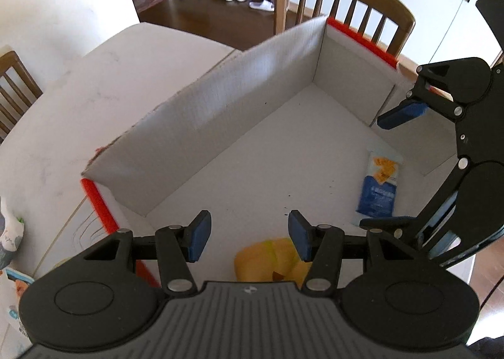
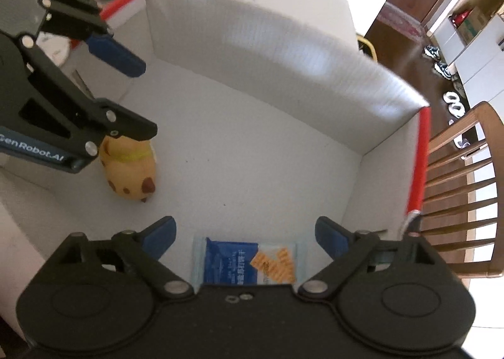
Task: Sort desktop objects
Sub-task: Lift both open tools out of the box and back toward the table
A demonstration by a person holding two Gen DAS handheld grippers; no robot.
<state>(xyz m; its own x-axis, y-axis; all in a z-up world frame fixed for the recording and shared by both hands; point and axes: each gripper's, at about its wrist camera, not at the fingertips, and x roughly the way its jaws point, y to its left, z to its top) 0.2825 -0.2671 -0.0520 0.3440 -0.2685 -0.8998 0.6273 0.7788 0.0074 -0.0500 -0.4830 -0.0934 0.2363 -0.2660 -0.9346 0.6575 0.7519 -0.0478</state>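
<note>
**Two grippers above a box holding a toy and a snack packet**

A white cardboard box (image 1: 283, 144) with red-taped edges sits on a pale worktop (image 1: 63, 107); both handheld grippers point steeply down into it. The left gripper (image 1: 249, 234) has its jaws partly open with nothing between the blue pads. Just below it, on the box floor, lies a yellow spotted toy animal (image 2: 130, 170), seemingly already sorted. The right gripper (image 2: 244, 234) stands wide open and grips nothing. A blue snack packet (image 2: 245, 263) with an orange picture lies flat on the box floor directly beneath its spread jaws, so it looks just set down there.

Both objects rest well apart inside the box, leaving most of the floor bare. The tall box walls hem the grippers in, and the two grippers hang close together. Outside the box, other packets (image 1: 12, 264) lie on the worktop near the left edge, probably still to sort. Wooden chairs (image 1: 343, 2) stand beyond.
</note>
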